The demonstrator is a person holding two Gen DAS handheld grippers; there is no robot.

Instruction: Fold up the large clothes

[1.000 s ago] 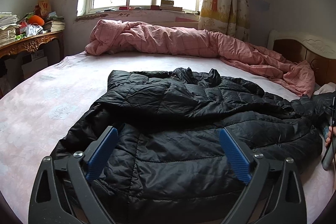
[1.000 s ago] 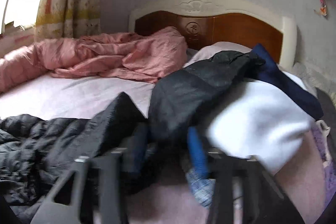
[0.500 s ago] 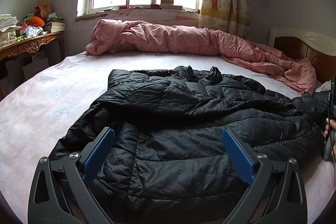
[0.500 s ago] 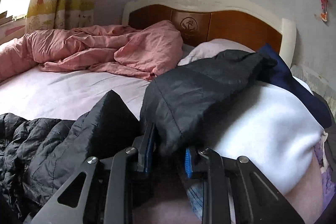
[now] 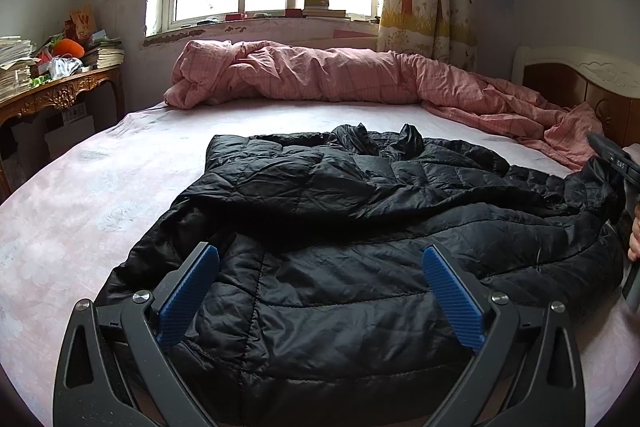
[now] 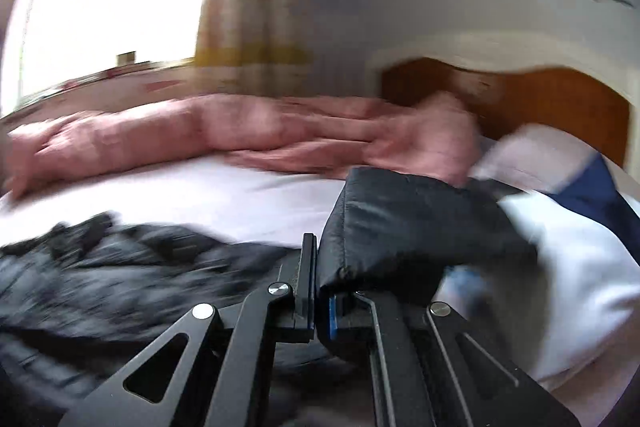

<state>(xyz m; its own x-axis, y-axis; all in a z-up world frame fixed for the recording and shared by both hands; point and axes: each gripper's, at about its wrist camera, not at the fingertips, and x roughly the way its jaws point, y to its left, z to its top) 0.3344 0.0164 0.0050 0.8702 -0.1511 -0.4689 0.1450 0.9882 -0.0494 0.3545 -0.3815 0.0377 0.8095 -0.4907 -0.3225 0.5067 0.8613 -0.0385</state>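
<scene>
Bedroom bed [image 5: 100, 187]: right tongs [image 6: 320, 307] pinch jacket [image 5: 360, 227] sleeve; left tongs [image 5: 320, 291] gape. Slick fabric may slip free.

My right gripper [image 6: 318, 291] just closed the rest of the way, jaws now pinching the black jacket's sleeve [image 6: 404, 227], which sat loose between them a second ago. Right view has swung toward the window and gone blurry; sleeve end lifted off the white pillow [image 6: 568, 291].
</scene>
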